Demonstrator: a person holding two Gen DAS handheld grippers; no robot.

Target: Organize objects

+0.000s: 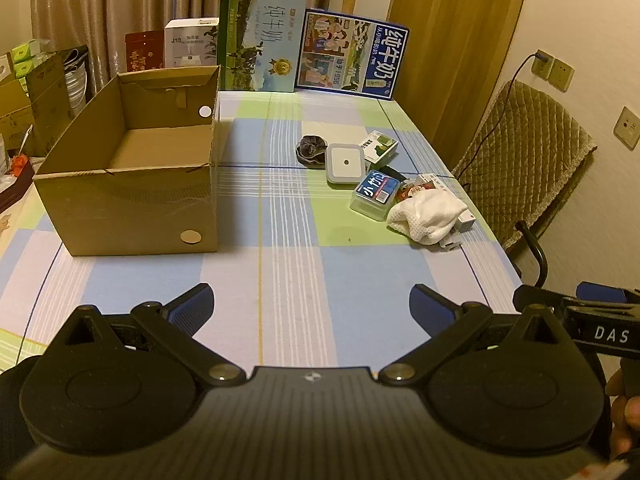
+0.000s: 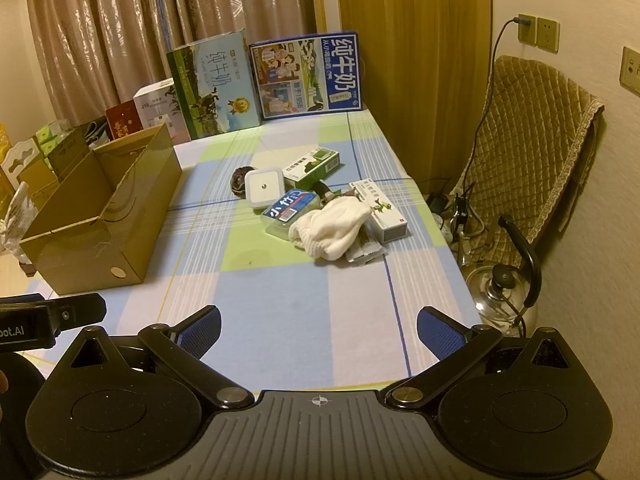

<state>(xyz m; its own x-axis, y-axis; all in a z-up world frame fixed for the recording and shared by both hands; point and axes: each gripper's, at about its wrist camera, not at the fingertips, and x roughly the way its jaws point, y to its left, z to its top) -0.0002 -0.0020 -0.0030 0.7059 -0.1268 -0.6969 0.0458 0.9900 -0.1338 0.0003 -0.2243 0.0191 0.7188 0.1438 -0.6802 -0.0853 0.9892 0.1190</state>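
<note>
Cardboard box point(image 1: 132, 184) is parked open-topped near the left edge of the checked tablecloth point(image 1: 296, 272), nothing seen inside it. Over by the right edge a little pile is bunched together: a white square gadget point(image 2: 264, 188), a dark scrunchie point(image 2: 240, 178) just behind it, a clear box with a blue label point(image 2: 290, 210), a green-and-white carton point(image 2: 314, 164), a white medicine box point(image 2: 380, 214) and a white cloth point(image 2: 332, 230) draped over part of the heap. Two milk cartons point(image 2: 306, 76) are stood along the far edge. Left gripper point(image 1: 312, 308) and right gripper point(image 2: 318, 330) are both held spread wide above the near edge, nothing between the pads.
</note>
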